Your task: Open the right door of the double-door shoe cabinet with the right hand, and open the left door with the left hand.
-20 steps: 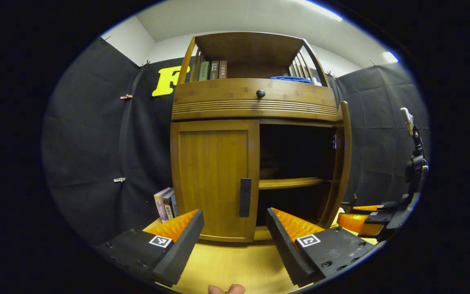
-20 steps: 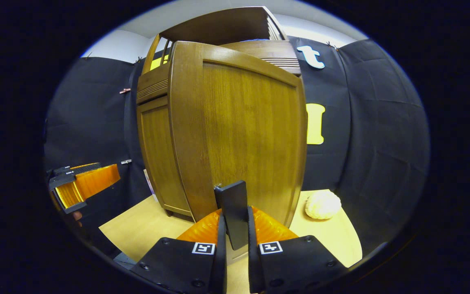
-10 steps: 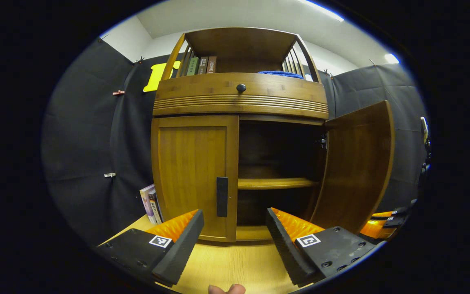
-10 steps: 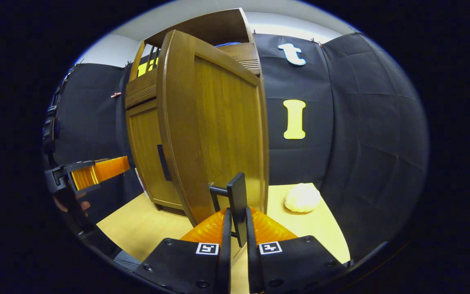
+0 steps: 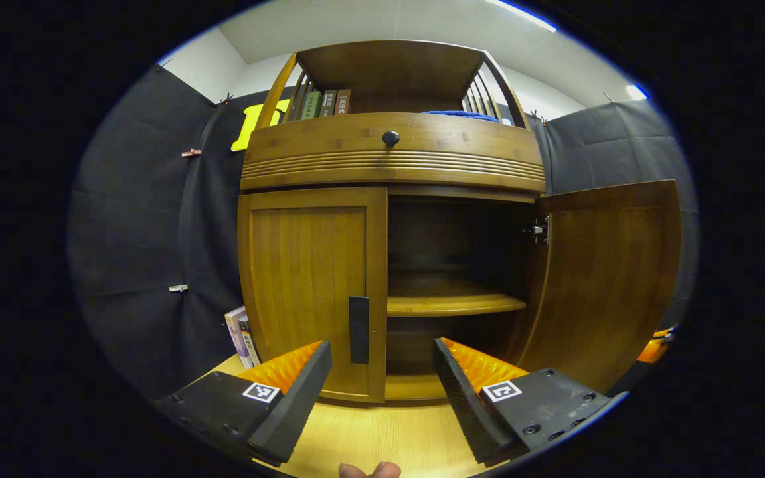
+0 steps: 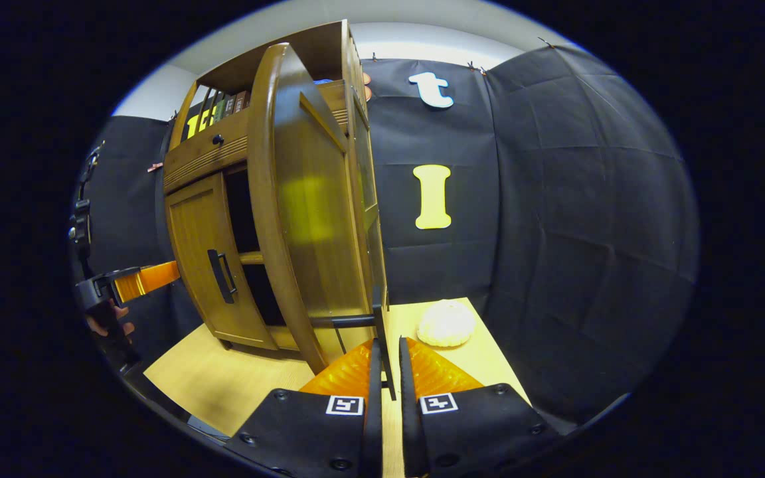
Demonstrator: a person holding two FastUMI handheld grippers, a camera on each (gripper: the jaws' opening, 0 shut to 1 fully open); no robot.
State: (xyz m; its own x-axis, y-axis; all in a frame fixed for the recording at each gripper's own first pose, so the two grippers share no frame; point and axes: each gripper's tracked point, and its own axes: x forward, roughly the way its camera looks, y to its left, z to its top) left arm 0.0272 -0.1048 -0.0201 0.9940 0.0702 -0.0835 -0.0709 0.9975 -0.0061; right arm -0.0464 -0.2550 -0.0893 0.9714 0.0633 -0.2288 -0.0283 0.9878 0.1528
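Right gripper (image 6: 386, 372): fingers pinched onto the right door's handle (image 6: 380, 332).
Right door (image 5: 605, 279): swung wide open; shelf (image 5: 452, 304) exposed inside.
Left gripper (image 5: 382, 392): fingers spread wide, holding nothing, just short of the left door handle (image 5: 358, 320).
Left door (image 5: 309, 285): closed.
Shoe cabinet (image 5: 389, 156): stands on the wooden table (image 5: 382, 435).

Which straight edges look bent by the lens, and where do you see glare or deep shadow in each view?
Left gripper view: the closed left door bows outward at its side edges, and the open compartment behind the shelf is in deep shadow. Right gripper view: the open right door curves strongly and carries a yellowish sheen on its face.
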